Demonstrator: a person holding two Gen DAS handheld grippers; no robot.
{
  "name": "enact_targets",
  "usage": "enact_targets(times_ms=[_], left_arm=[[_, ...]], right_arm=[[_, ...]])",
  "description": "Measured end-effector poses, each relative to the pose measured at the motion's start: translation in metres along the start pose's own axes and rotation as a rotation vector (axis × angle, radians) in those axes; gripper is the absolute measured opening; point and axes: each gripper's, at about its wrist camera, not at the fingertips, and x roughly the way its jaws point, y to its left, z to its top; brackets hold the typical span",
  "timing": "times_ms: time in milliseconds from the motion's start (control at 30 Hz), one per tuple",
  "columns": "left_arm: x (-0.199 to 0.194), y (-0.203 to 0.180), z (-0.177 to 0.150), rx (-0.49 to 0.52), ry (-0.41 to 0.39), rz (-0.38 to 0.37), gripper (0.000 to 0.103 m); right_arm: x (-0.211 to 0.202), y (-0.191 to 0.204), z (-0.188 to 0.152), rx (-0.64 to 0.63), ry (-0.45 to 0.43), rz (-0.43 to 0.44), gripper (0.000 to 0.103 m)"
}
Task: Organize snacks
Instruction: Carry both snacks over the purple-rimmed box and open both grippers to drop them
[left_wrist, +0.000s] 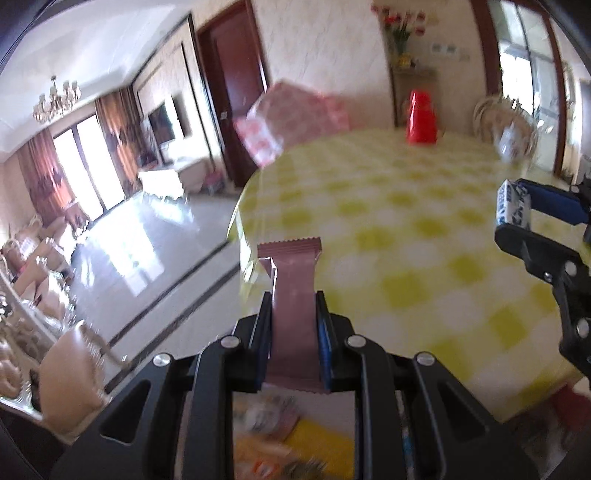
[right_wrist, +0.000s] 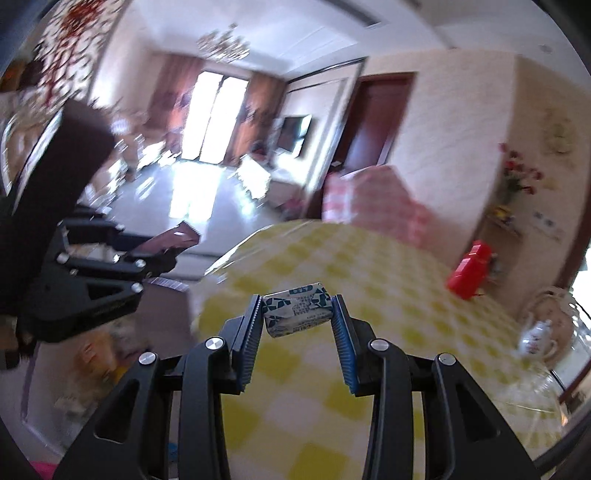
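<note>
My left gripper is shut on a flat brown snack packet that stands upright between its blue pads, over the near left edge of a round table with a yellow-and-white checked cloth. My right gripper is shut on a small white-and-blue wrapped snack, held at its fingertips above the same checked table. In the left wrist view the right gripper shows at the right edge with the white-and-blue snack. The left gripper with its brown packet appears at the left of the right wrist view.
A red container stands at the table's far side, next to a pink checked box. A white teapot and glassware sit at the table's right. Blurred snack packaging lies below the left gripper. Chairs and shiny floor lie left.
</note>
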Motion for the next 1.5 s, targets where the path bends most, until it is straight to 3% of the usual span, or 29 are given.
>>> enact_targets(times_ms=[267, 433, 733, 1233, 1367, 1433, 1500], left_arm=[[0.036, 0.042, -0.076, -0.015, 0.225, 0.013, 0.022], [0.051, 0.057, -0.108, -0.061, 0.294, 0.009, 0.022], [0.071, 0.051, -0.124, -0.042, 0.347, -0.002, 0.022], [0.073, 0.043, -0.121, -0.030, 0.351, 0.001, 0.022], [0.072, 0.044, -0.120, -0.048, 0.351, -0.013, 0.030], [0.069, 0.046, -0.118, -0.054, 0.336, -0.006, 0.047], [0.067, 0.046, -0.116, -0.055, 0.320, 0.003, 0.057]], right_arm=[[0.037, 0.079, -0.022, -0.103, 0.123, 0.185, 0.038], [0.052, 0.111, -0.037, -0.152, 0.181, 0.249, 0.038], [0.075, 0.125, -0.059, -0.163, 0.269, 0.306, 0.038], [0.085, 0.135, -0.067, -0.178, 0.303, 0.348, 0.038], [0.088, 0.135, -0.067, -0.168, 0.321, 0.366, 0.039], [0.089, 0.134, -0.068, -0.164, 0.328, 0.369, 0.040], [0.089, 0.135, -0.068, -0.166, 0.326, 0.364, 0.048]])
